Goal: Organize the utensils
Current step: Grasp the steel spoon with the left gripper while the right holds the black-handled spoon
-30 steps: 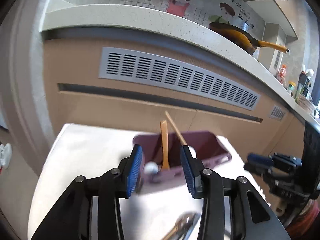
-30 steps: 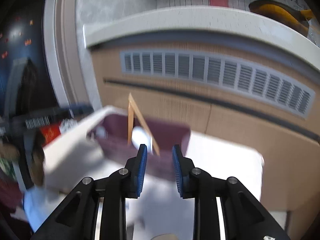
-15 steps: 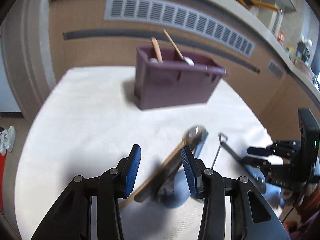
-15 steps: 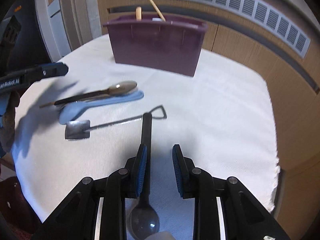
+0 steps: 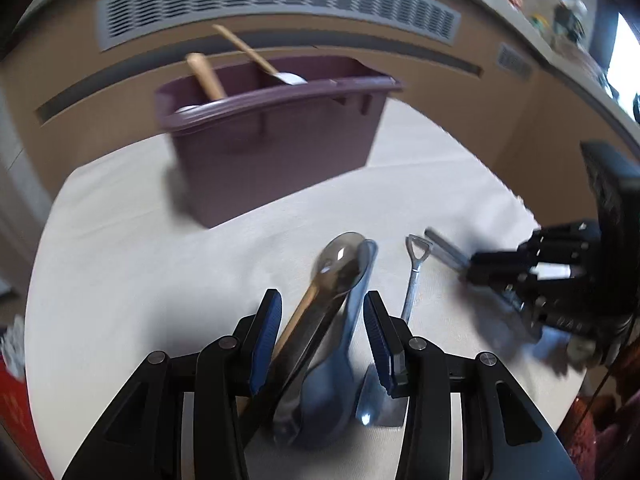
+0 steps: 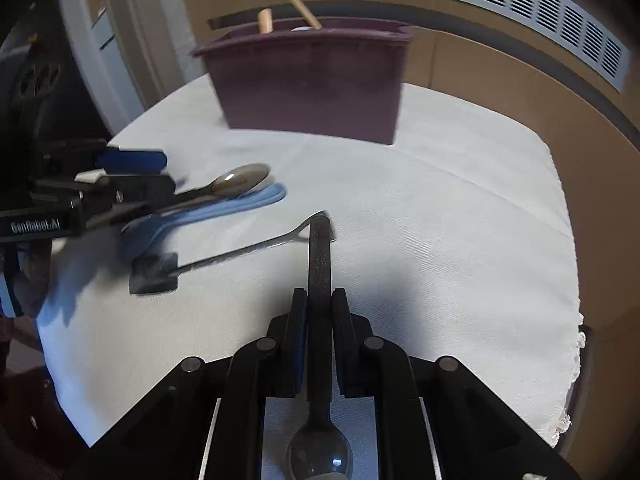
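With the right gripper (image 6: 319, 300) closing on the dark spoon (image 6: 319, 264) lying on the counter (image 6: 460, 240), and the left gripper (image 5: 323, 330) spread over two stacked spoons (image 5: 332, 280), both could be lifted together, or the spoon pinched off-balance could tilt.

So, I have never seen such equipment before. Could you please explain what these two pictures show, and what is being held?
A person holds a two-finger gripper in each hand; each carries a camera looking along its fingers. The left gripper is open over a brown-handled metal spoon and a light blue plastic spoon. The right gripper is closing on the black-handled spoon. A small shovel-shaped metal spoon lies on the white tablecloth. Behind stands a purple plastic utensil box.
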